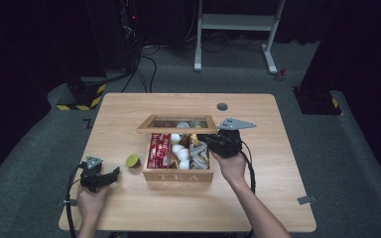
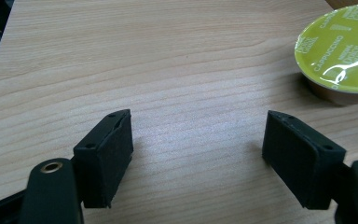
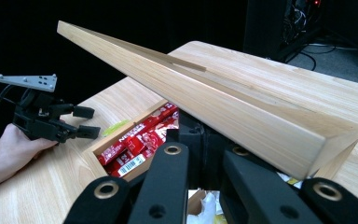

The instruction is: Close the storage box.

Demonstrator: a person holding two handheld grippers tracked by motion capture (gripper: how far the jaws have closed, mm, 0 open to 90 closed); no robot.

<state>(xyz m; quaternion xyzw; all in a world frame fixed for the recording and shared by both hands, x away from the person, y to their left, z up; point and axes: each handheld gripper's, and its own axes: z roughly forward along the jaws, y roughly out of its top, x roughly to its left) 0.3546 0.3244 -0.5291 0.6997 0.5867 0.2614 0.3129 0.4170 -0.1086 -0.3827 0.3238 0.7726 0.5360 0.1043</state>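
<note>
**Tea box lid propped open; capsule lies free beside the box**

Currently the left gripper (image 1: 110, 177) rests on the wooden table (image 1: 258, 208) near its left front edge, jaws spread apart with bare wood grain between the pads (image 2: 107, 154); nothing is gripped. No earlier state is assessed. The green-lidded coffee capsule (image 1: 132, 160) sits just beyond and to the right of those jaws, apart from them, between the gripper and the left wall of the tea box (image 1: 178, 174). In the left gripper view its glossy foil top (image 2: 342, 46) reads "cappuccino" and its brown cup stands flat on the table.

The right gripper (image 1: 206, 140) is over the right rear of the box, jaws clenched tight under the raised lid (image 1: 176, 124). In the right gripper view the lid's thick wooden frame (image 3: 242, 116) runs slantwise just above the jaws; whether they touch it cannot be told.

Room for movement: broad bare table in front of the box, to its right, and behind the lid. The strip to its left is narrow and occupied by the capsule.

Materials: the box is light wood, rectangular, lettered "TEA" on the front, its lid glazed. Compartments hold red sachets (image 1: 158, 150) at left, white rounded capsules (image 1: 181, 153) in the middle, pale wrapped packets (image 1: 198, 154) at right.
</note>
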